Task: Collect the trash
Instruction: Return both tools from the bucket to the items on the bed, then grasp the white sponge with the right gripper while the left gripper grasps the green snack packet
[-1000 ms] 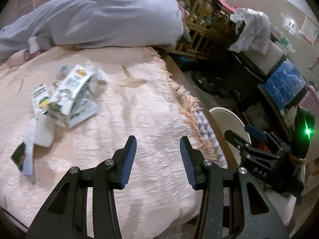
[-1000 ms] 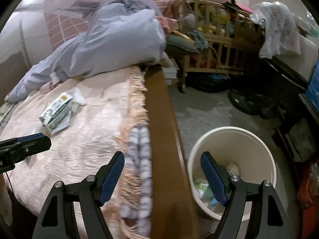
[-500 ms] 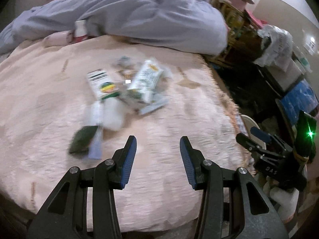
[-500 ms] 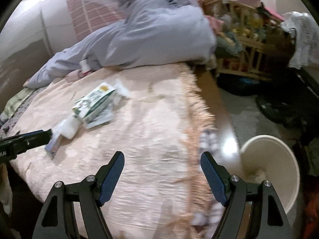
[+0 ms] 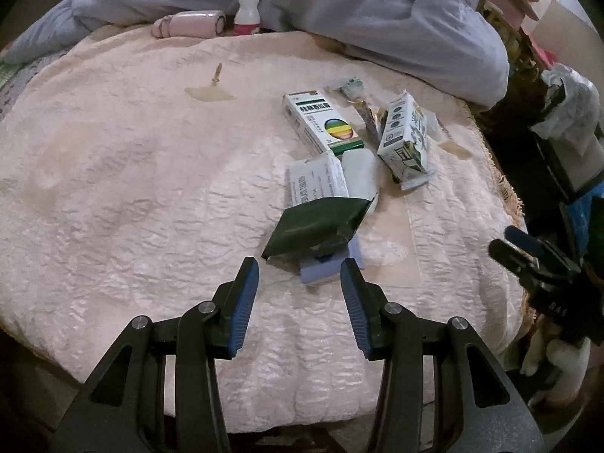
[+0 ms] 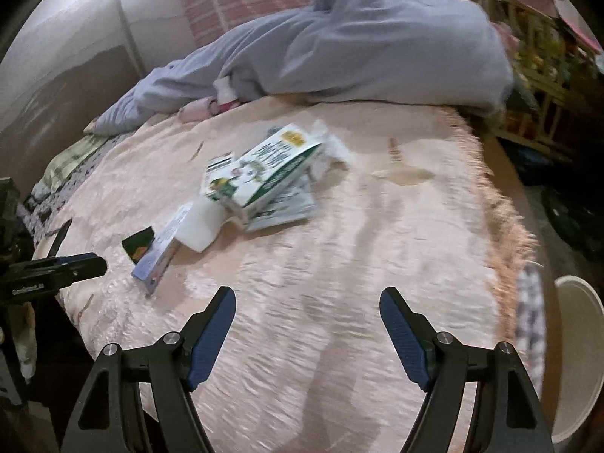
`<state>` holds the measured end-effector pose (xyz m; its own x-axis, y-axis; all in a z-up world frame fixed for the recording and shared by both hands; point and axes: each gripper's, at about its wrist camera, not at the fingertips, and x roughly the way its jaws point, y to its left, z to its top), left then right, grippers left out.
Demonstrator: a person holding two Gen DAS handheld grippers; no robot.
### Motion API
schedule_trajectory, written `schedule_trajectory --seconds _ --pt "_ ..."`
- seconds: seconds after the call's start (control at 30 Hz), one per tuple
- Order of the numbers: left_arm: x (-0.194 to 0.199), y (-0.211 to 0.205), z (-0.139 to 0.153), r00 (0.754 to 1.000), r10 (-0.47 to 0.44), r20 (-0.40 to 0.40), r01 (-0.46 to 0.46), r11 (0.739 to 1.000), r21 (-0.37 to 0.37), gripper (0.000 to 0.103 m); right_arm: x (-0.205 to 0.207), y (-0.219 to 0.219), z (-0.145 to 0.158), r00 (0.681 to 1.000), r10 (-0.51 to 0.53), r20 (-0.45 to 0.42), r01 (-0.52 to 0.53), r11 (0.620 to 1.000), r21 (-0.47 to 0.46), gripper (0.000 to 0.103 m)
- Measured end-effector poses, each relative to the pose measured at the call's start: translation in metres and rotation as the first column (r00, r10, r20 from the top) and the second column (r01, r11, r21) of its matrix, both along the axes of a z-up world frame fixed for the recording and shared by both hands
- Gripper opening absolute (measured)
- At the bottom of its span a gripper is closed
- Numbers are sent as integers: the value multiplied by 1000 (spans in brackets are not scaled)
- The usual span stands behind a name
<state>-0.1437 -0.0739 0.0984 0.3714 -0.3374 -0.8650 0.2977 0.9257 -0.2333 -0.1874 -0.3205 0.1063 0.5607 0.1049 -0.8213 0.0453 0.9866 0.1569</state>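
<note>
Pink, bumpy bedspread (image 5: 132, 173) covers the whole bed, and the rubbish lies in a loose heap toward its right half. At the far left edge a pink roll (image 5: 188, 24) and a small white bottle (image 5: 247, 15) sit against a grey-blue duvet (image 5: 339, 3) bunched along the back. A pale stain (image 5: 209, 92) marks the cloth left of the heap. The left tongs (image 5: 300, 287) hover with their blue-padded fingers spread, nothing between them, just short of a dark green pouch (image 5: 317, 226) that lies on top of a pale blue packet (image 5: 328, 270). Behind the pouch come a printed leaflet (image 5: 317, 181) and a white pad (image 5: 360, 168), then a white and green medicine box (image 5: 322, 120), then a crumpled milk carton (image 5: 406, 139) on its side, with small wrappers (image 5: 349, 85) further back. The right tongs (image 6: 307, 334) are also spread wide and hold nothing, over bare bedspread nearer than the heap. Past the fringed edge (image 6: 506, 226) on the right, a cream bin (image 6: 577, 358) stands on the floor, well apart from the rubbish. The right-hand view is blurred.
</note>
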Motion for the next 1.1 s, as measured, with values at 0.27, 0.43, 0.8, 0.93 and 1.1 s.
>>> schedule_trajectory --seconds 0.27,0.43,0.8,0.93,1.1 --pt "22 -19 -18 999 -39 -2 39 999 -17 43 16 25 -8 998 56 -24 -56 998 -8 76" --pt "44 -11 -19 1000 -9 -2 9 996 -86 15 27 33 -13 997 68 -36 -68 998 15 76" --pt "91 43 -31 988 136 -73 -146 977 -157 11 72 77 -31 989 139 -39 -135 986 102 76" --pt "91 54 -34 980 169 -106 -188 961 -202 13 95 88 -45 993 109 -55 -101 986 133 76" --pt "96 62 -39 971 196 -136 -225 939 -258 44 117 92 -60 996 68 -63 -54 978 202 54"
